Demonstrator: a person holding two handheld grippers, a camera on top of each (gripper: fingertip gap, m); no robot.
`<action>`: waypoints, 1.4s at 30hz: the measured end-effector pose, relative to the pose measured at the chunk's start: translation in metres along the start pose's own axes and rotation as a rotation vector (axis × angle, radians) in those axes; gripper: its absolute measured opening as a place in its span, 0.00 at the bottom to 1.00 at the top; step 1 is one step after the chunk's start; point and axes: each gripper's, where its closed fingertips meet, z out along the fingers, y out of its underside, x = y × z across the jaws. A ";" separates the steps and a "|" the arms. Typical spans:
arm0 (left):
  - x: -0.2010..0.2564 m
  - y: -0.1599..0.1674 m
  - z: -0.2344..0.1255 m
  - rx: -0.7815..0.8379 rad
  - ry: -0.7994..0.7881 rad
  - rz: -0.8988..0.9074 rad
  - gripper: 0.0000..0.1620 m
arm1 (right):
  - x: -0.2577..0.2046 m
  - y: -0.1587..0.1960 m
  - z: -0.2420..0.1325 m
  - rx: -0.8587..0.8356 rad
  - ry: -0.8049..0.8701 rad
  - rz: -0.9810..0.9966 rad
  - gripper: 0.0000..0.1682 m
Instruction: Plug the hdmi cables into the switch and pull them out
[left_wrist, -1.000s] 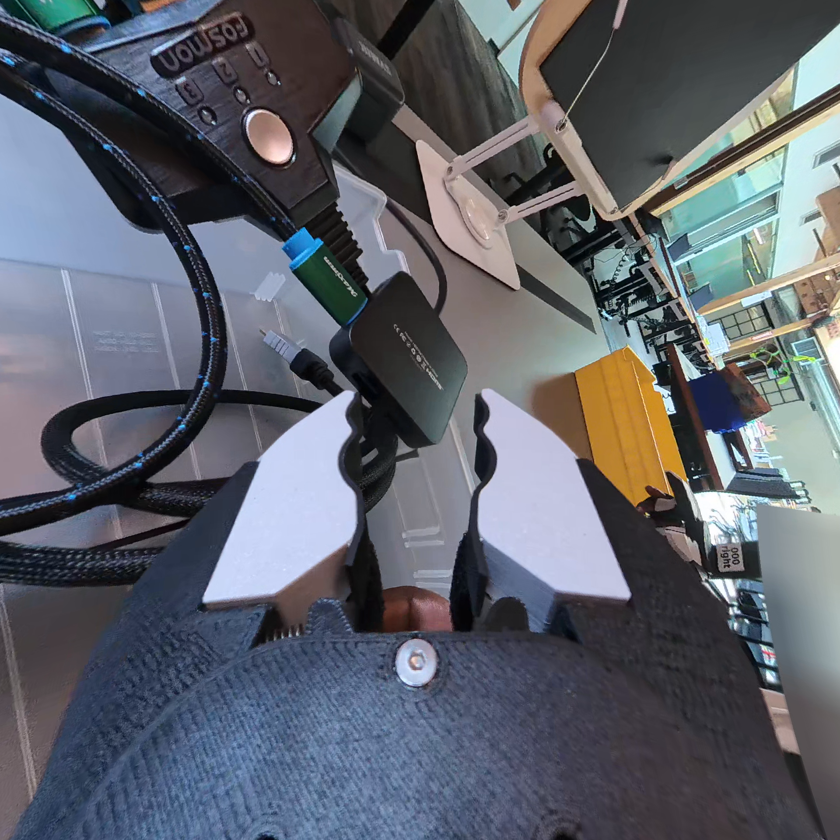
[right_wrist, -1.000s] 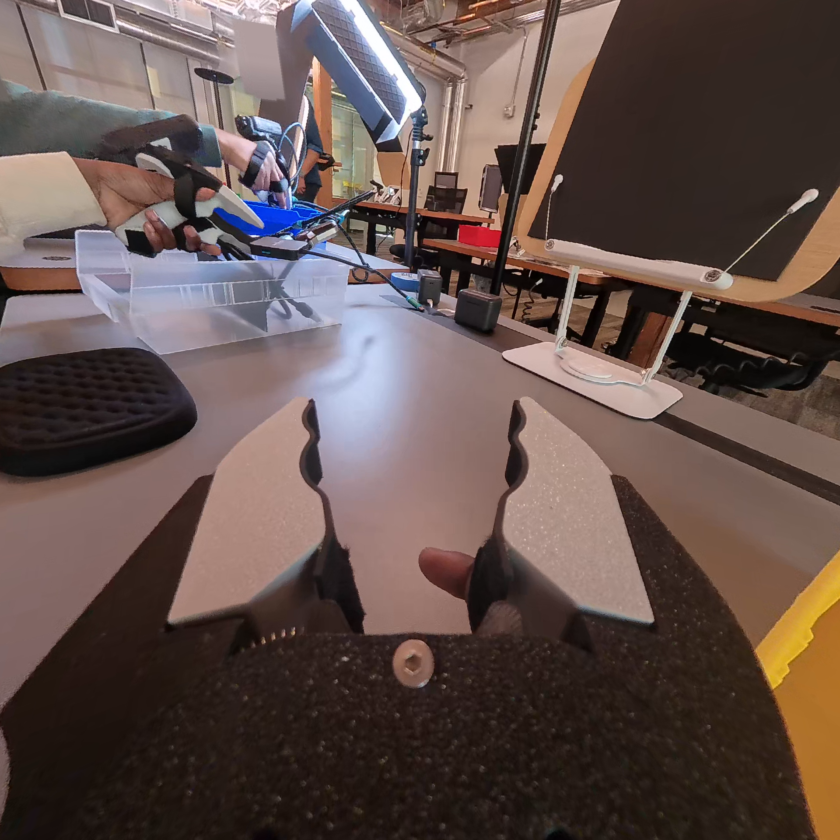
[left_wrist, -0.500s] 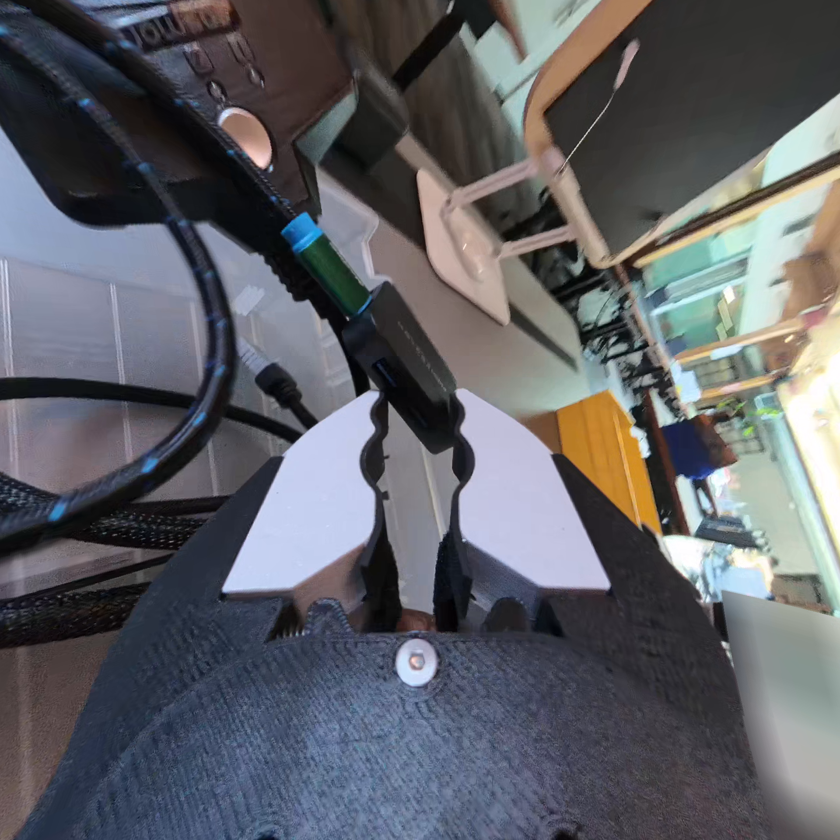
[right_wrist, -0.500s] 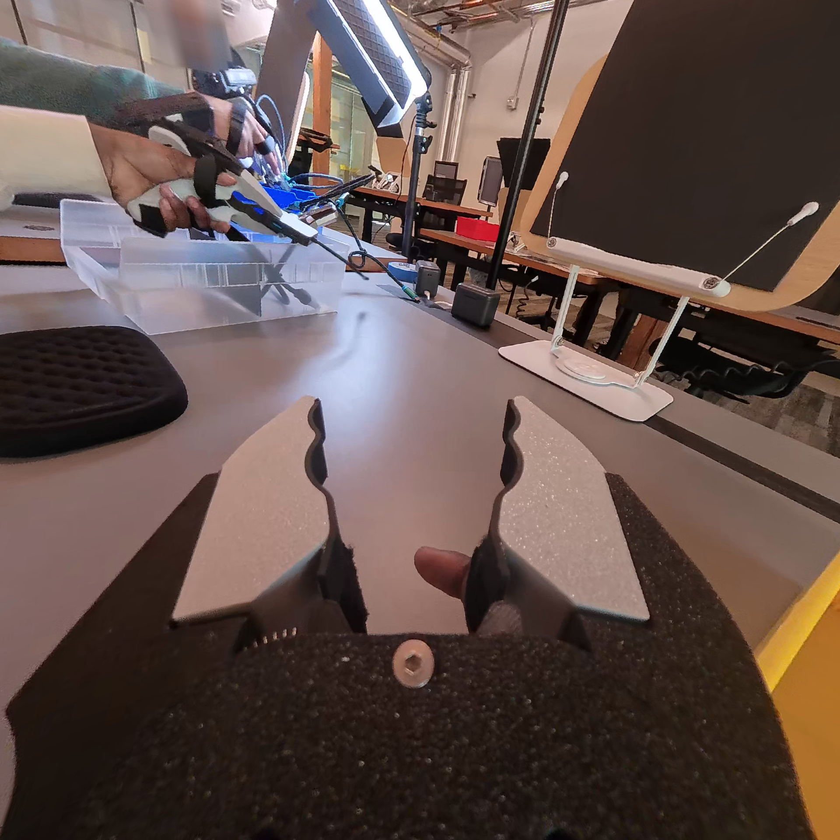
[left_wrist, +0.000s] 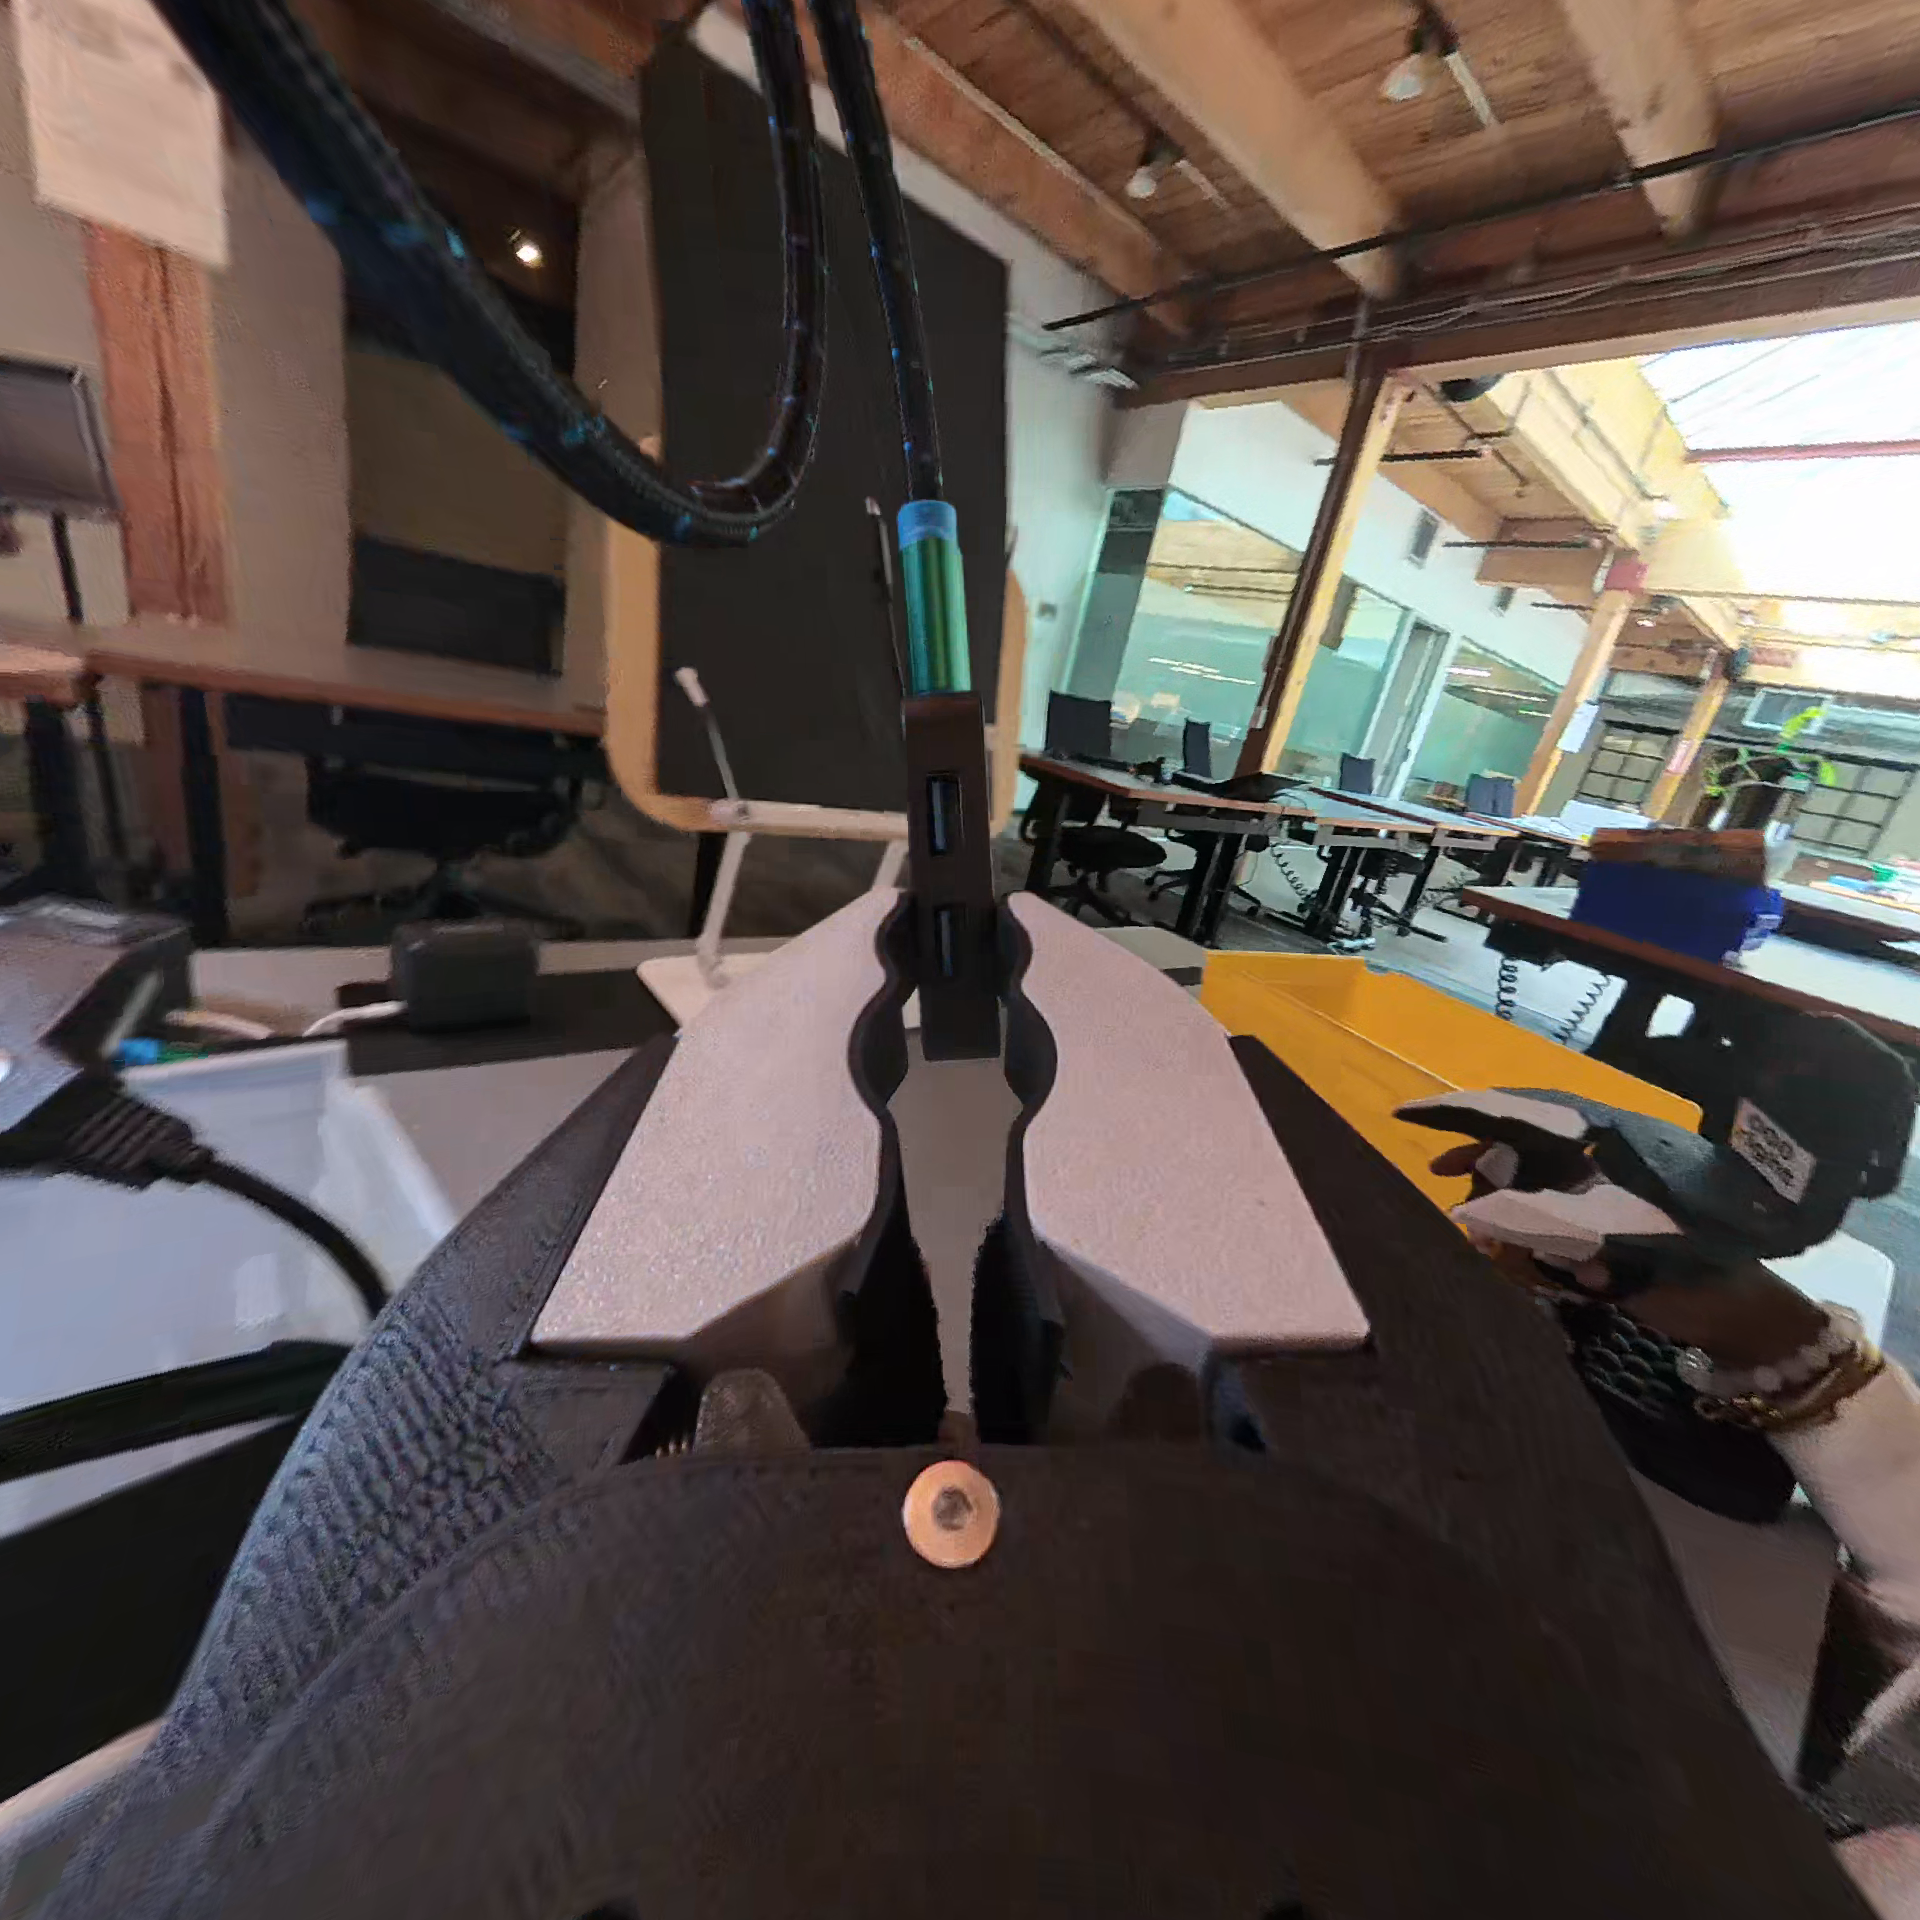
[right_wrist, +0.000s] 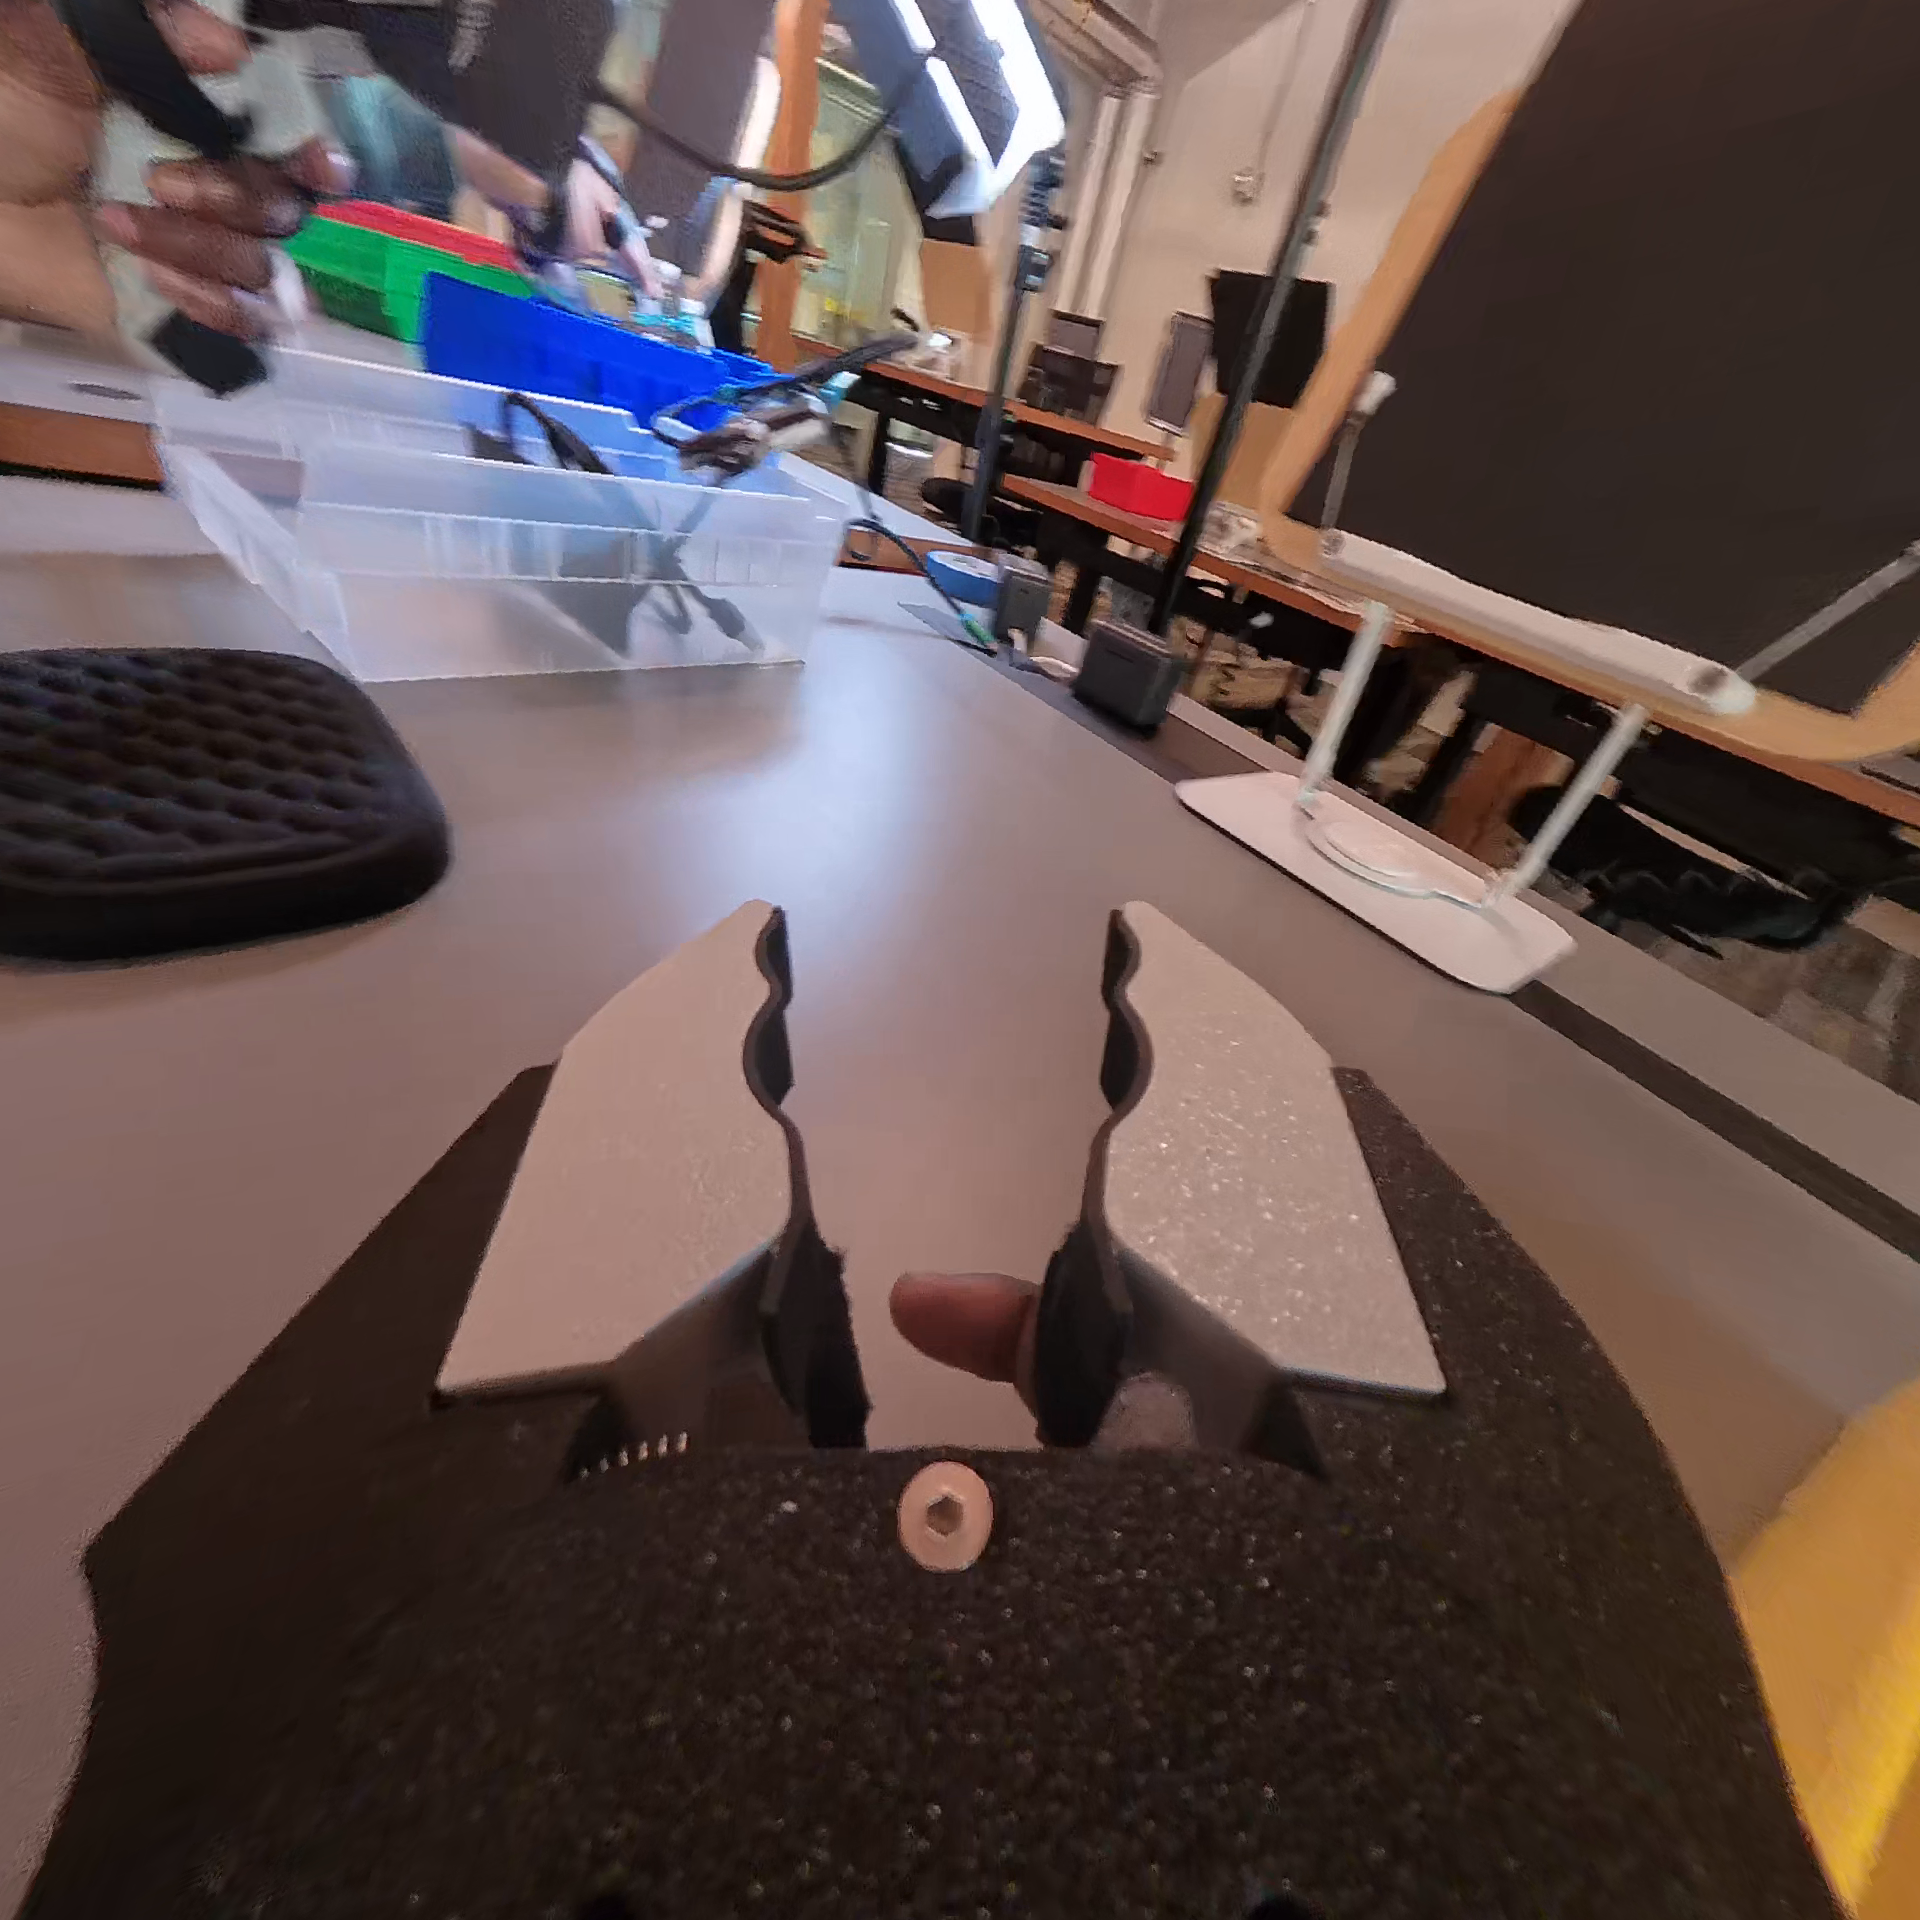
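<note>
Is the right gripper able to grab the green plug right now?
Probably yes. The right gripper is open and empty, and the green plug sticks up bare above the small black box that the left gripper holds, with open air around it.

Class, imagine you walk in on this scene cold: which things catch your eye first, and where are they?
In the left wrist view, the left gripper clamps a small black adapter edge-on, its green plug and braided cable rising above. Lower right, the yellow bin glows. In the right wrist view, the right gripper hangs open over the grey table.
</note>
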 end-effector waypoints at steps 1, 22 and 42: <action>0.015 0.004 0.003 0.009 0.030 0.026 0.09 | -0.011 -0.004 0.001 0.013 -0.058 0.001 0.27; 0.129 0.159 0.072 -0.150 0.074 0.872 0.21 | -0.043 -0.078 0.085 0.300 -0.161 0.515 0.13; 0.098 0.123 0.057 0.013 -0.048 0.646 0.09 | 0.033 -0.116 -0.032 0.335 0.184 0.264 0.12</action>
